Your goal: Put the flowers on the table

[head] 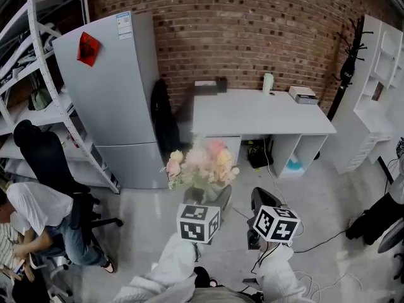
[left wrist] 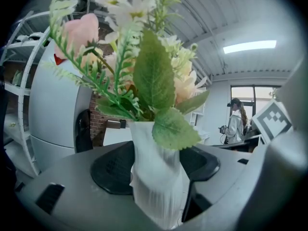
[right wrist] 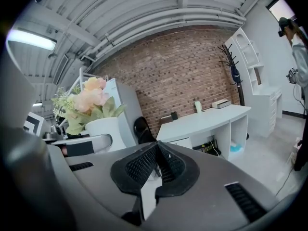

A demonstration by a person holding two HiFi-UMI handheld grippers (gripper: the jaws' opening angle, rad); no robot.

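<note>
Your left gripper (left wrist: 158, 163) clamps the white ribbed vase (left wrist: 154, 196) of pink flowers (left wrist: 86, 30) — right gripper (right wrist: 156, 165) closed, empty — white table (head: 252, 115) at 12 o'clock.

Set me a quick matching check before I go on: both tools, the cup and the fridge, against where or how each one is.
Things:
1. left tool
2. right tool
3. cup
4. fridge

Place or state:
A. stands at the back of the table
B. shut on the vase of flowers
C. left of the table, against the brick wall
D. shut, with nothing between its jaws

Pairs: 1-B, 2-D, 3-A, 4-C
</note>
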